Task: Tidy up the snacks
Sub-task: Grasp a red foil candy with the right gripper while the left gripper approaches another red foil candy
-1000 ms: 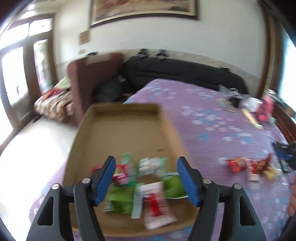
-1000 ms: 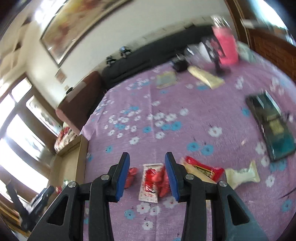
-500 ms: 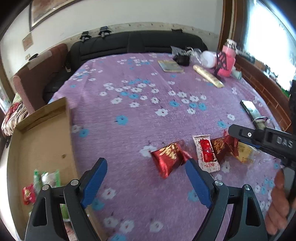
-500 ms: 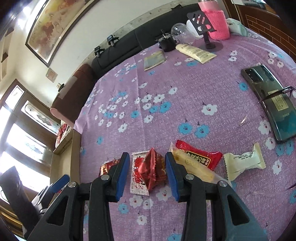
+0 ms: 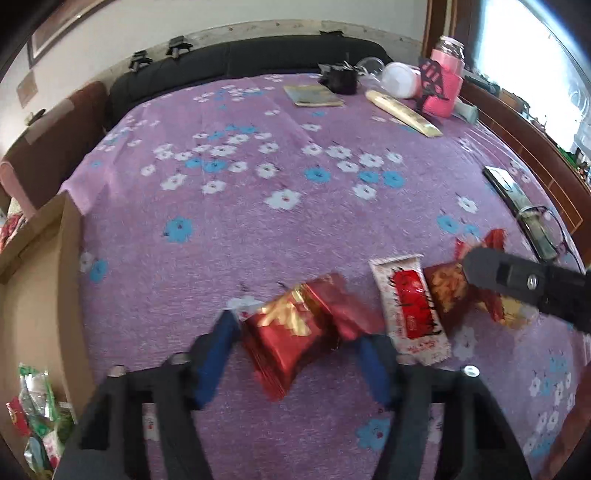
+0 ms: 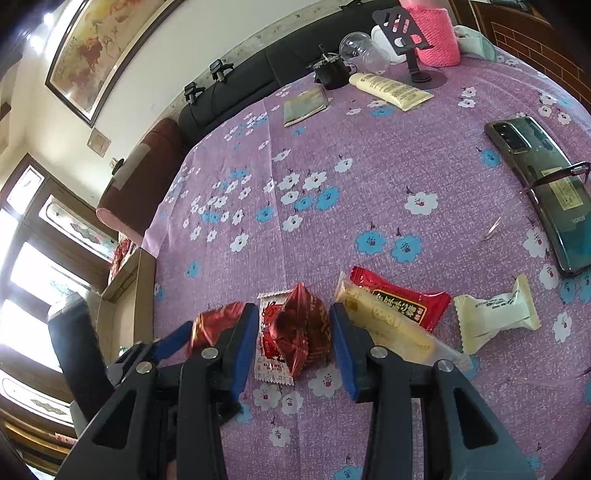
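My left gripper (image 5: 295, 350) is open, its blue pads on either side of a red and gold foil snack (image 5: 295, 328) lying on the purple flowered cloth. It also shows in the right wrist view (image 6: 212, 326). My right gripper (image 6: 293, 339) is open around a crumpled dark red snack (image 6: 301, 328) that lies on a white and red packet (image 6: 271, 339). To its right lie a yellow bar (image 6: 388, 325), a red packet (image 6: 402, 299) and a white wrapped snack (image 6: 495, 314). The cardboard box (image 5: 29, 280) with green and red snacks (image 5: 33, 410) is at the left.
A phone (image 6: 543, 188) with glasses on it lies at the right. At the far end stand a pink jar (image 6: 436, 40), a black stand (image 6: 406, 33), a cream tube (image 6: 391, 90), a booklet (image 6: 304, 107) and a small black object (image 6: 330, 72). A black sofa (image 5: 240, 59) is behind.
My left gripper swung from above the cardboard box over to the loose snacks and now brackets the red and gold one. My right gripper came down around the crumpled red snack.
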Available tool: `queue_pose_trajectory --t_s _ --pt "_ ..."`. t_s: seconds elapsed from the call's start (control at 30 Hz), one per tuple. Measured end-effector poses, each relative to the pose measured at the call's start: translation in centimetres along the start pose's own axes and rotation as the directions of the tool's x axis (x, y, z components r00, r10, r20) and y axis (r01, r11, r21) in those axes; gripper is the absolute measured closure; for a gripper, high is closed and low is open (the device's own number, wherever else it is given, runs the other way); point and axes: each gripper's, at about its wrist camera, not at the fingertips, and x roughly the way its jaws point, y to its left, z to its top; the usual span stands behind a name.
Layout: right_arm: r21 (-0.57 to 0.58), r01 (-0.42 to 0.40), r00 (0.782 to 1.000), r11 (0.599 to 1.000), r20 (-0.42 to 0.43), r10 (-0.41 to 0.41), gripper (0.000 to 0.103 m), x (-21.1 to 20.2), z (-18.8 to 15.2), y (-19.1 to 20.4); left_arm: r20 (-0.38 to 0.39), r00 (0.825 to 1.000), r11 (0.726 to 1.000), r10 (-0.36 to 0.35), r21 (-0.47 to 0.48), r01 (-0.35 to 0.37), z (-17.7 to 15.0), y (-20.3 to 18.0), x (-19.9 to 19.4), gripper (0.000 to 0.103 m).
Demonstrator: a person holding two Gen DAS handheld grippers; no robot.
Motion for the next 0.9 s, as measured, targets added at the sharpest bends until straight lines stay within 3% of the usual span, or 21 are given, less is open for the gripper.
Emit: queue_pose_trajectory --t_s 0.03,0.13,0.37,0.4,0.43,0.53,0.63,0.77,0.9 --pt "-0.009 0.006 1.000 1.000 -0.003 -0.006 0.064 0.2 -0.1 0.2 0.005 1.000 1.000 0.006 -0.004 -0.006 0.0 0.1 0.1 0.049" --pt "-0.044 0.041 0.999 0.998 -0.007 -0.041 0.064 0.7 -0.5 0.7 0.013 1.000 1.000 0.006 -0.031 -0.006 -0.1 0.8 -0.3 0.080" --pt "-0.114 0.107 0.994 0.988 0.004 -0.108 0.065 2.1 -1.3 1.6 0.009 1.000 0.998 -0.023 -0.051 0.023 0.0 1.6 -0.3 0.082" --pt "-0.119 0.118 0.993 0.986 0.006 -0.119 0.069 2.2 -1.4 1.6 0.008 1.000 0.998 -0.027 -0.058 0.027 0.0 1.7 -0.4 0.082" --pt "-0.126 0.129 0.992 0.984 0.012 -0.128 0.073 2.2 -1.5 1.7 0.009 0.999 0.997 -0.032 -0.073 0.033 0.1 2.0 -0.5 0.080" --pt "-0.132 0.144 0.989 0.981 0.037 -0.140 0.076 1.8 -1.4 1.7 0.025 0.998 0.993 -0.051 -0.103 0.053 0.1 2.7 -1.1 0.056" --pt "-0.118 0.147 0.988 0.982 0.061 -0.140 0.076 1.1 -1.2 1.5 0.076 0.997 0.994 -0.006 -0.107 0.014 0.2 2.7 -2.4 0.047" --pt "-0.092 0.137 0.989 0.986 0.067 -0.131 0.076 0.5 -0.8 1.0 0.109 0.992 0.995 0.062 -0.080 -0.053 1.4 2.4 -3.3 0.017" --pt "-0.091 0.125 0.991 0.988 0.067 -0.119 0.075 0.2 -0.8 1.1 0.067 0.991 0.991 0.119 -0.063 -0.114 3.2 2.6 -1.8 0.016"
